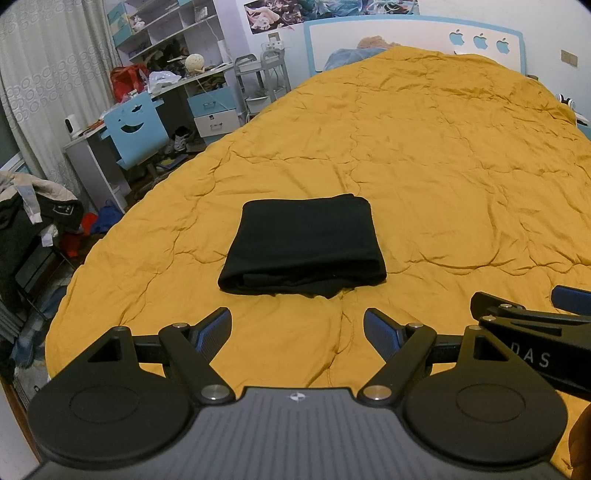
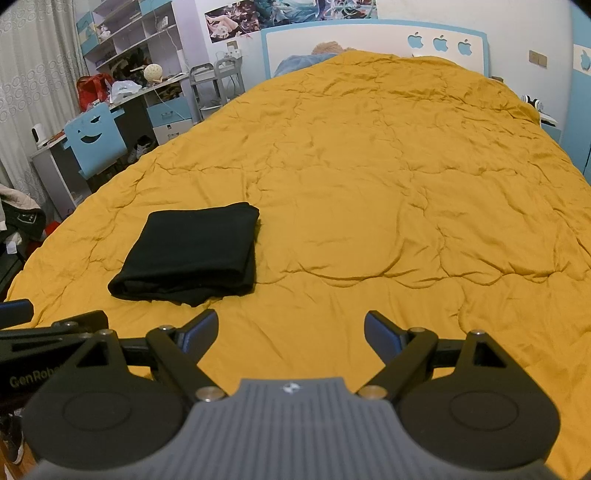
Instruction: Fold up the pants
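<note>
The black pants (image 1: 303, 245) lie folded into a compact rectangle on the yellow quilt (image 1: 424, 155), near the bed's front edge. They also show in the right wrist view (image 2: 190, 253), left of centre. My left gripper (image 1: 297, 328) is open and empty, just short of the bundle's near edge. My right gripper (image 2: 290, 330) is open and empty, to the right of the pants, over bare quilt (image 2: 388, 192). Part of the right gripper (image 1: 532, 314) shows at the right edge of the left wrist view. Part of the left gripper (image 2: 44, 325) shows at the left edge of the right wrist view.
A blue and white headboard (image 1: 406, 40) stands at the far end of the bed. To the left are a cluttered desk (image 1: 122, 122), a blue chair (image 1: 135, 129), shelves (image 1: 166, 26) and a pile of clothes (image 1: 33, 210) on the floor side.
</note>
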{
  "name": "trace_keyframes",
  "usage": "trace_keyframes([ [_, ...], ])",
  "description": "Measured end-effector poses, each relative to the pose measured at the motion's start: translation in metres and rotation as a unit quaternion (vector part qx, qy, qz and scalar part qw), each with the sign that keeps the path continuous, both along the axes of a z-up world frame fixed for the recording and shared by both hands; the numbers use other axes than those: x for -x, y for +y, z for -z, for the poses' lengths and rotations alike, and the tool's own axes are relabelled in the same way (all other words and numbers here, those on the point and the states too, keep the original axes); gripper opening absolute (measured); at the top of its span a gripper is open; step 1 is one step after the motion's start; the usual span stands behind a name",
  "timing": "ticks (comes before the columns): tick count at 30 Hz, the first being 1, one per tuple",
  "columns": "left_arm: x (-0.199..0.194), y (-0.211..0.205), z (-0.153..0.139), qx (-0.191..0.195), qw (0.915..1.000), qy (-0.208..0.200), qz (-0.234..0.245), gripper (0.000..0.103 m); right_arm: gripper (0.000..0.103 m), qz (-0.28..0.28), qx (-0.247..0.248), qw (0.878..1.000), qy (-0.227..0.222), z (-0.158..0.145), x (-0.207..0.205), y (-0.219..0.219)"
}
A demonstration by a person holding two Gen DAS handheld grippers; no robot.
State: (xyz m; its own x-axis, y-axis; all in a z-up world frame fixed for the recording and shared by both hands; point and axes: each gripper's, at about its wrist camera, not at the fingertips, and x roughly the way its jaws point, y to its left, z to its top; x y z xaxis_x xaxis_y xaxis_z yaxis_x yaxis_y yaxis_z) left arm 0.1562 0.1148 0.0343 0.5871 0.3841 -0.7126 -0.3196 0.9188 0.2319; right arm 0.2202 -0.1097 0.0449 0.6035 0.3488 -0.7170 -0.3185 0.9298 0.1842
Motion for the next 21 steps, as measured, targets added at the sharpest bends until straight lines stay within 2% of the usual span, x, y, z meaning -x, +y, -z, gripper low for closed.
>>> trace_keyframes([
  [21,-0.0017,-0.0039,0.0029,-0.003,0.9999,-0.007,0.009,0.096,0.082,0.004,0.003,1.000,0.003,0.0012,0.0009,-0.0056],
])
